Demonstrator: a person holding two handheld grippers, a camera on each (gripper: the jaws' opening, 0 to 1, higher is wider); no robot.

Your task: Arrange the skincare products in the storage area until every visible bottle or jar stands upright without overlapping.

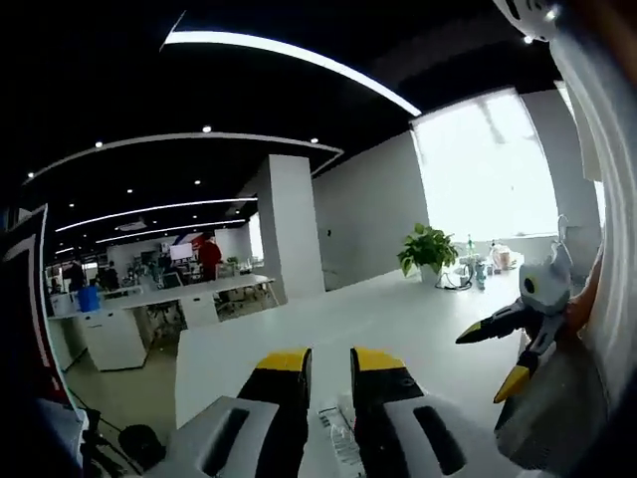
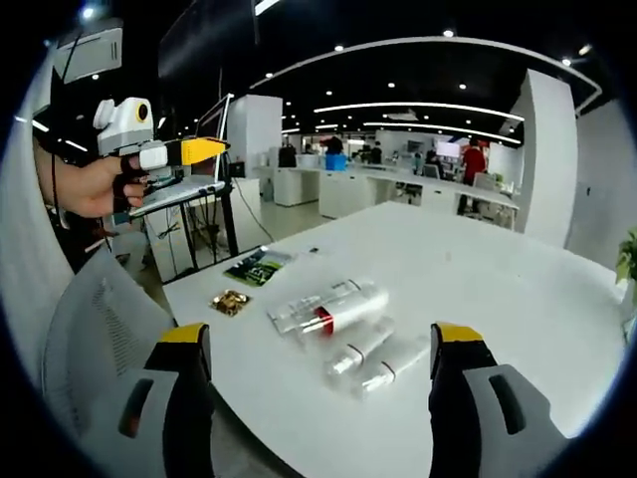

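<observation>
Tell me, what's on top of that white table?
On the table: four clear bottles lying down, a green packet and a small gold item. Nothing visibly covers them.

Left gripper view: low over white table [image 1: 398, 319], facing along it toward window, far from clutter. Right gripper view: above table's near edge, angled down past its jaws at lying bottles [image 2: 343, 329]. Shared: tabletop, office
</observation>
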